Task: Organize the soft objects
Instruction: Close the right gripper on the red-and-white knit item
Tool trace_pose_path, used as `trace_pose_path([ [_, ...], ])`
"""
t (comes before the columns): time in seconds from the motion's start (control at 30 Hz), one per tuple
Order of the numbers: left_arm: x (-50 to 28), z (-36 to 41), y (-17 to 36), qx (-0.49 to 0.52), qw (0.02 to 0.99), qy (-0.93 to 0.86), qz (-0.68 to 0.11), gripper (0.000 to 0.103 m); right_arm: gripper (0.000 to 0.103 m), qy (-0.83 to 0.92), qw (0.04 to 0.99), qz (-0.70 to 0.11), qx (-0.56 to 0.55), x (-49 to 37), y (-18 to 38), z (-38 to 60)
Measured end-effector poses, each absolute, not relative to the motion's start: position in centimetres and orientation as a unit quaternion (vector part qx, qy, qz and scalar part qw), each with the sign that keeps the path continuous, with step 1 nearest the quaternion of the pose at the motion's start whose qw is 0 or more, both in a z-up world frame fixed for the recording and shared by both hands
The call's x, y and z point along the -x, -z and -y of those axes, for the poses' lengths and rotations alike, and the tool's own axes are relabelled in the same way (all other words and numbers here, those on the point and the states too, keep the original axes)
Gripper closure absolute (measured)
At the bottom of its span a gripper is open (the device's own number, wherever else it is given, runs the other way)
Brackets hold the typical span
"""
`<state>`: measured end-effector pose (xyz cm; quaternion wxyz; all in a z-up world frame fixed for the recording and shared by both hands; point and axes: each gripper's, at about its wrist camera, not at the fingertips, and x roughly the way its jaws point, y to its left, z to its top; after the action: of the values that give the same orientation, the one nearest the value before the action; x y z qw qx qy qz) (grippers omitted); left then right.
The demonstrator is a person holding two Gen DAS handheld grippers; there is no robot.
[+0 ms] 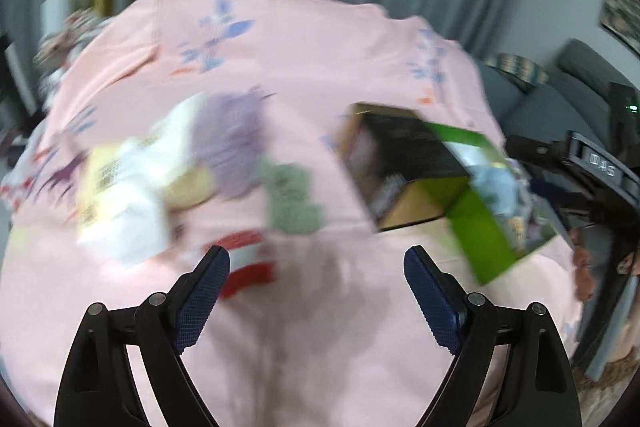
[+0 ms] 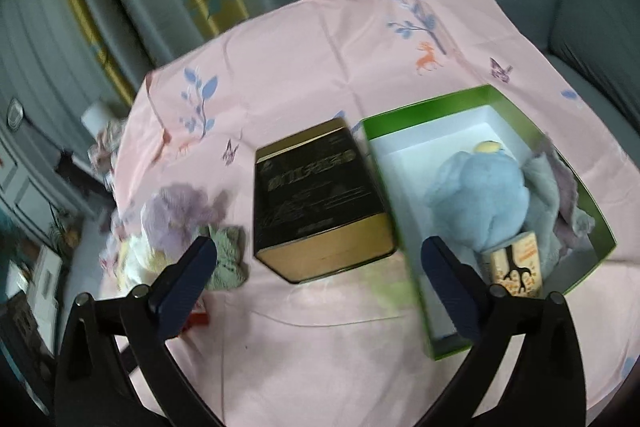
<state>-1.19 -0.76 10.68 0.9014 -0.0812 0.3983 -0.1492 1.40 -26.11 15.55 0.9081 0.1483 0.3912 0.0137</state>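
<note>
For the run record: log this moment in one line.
left gripper: open, empty | right gripper: open, empty | green box: holds blue plush | purple cloth: outside

Open room: bare pink cloth across the near counter, unobstructed ahead of both hand-held grippers.
Obstacle, centre: black-and-gold box, closed, just beside the green box.
Obstacle, right: green box, open-topped; blue plush and grey cloth fill its far half, near white floor free.
Obstacle, left: heap of soft items, green knit piece nearest the centre gap.
</note>
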Motion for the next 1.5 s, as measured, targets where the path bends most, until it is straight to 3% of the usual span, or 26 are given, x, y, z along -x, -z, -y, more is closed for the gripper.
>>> trace_pose_path([
  [0.27,2.1,-7.7,-5.3,0.15,0.897,0.057,-0.413,0.014,0.001,-0.109,0.901,-0.403,-0.117,-2.1,-14.6,19.0],
  [0.5,1.8,-9.8,-3.3,0.186,0.879,0.036,-0.437,0.014,0.007,-0.161,0.874,-0.448,-0.101,-3.8,-11.0,12.2],
  [0.8,1.9,-10.8,-3.2,0.177,0.882,0.013,-0.437,0.014,0.022,-0.185,0.835,-0.513,-0.073,-6.4,-4.8,7.1],
  [0.93,1.9,-11.6,-3.4,0.185,0.883,0.006,-0.432,0.014,0.036,-0.194,0.829,-0.518,-0.08,-6.8,-3.6,6.8],
  [0.97,1.9,-11.8,-3.3,0.188,0.882,0.007,-0.433,0.014,0.047,-0.204,0.826,-0.517,-0.088,-6.6,-3.5,6.7],
  [1.13,1.9,-12.0,-3.3,0.195,0.879,0.007,-0.435,0.014,0.057,-0.215,0.834,-0.502,-0.075,-5.6,-4.1,6.2],
  [1.5,2.0,-11.7,-3.2,0.226,0.859,0.048,-0.457,0.014,0.054,-0.22,0.775,-0.579,-0.123,-2.2,-5.5,7.4],
])
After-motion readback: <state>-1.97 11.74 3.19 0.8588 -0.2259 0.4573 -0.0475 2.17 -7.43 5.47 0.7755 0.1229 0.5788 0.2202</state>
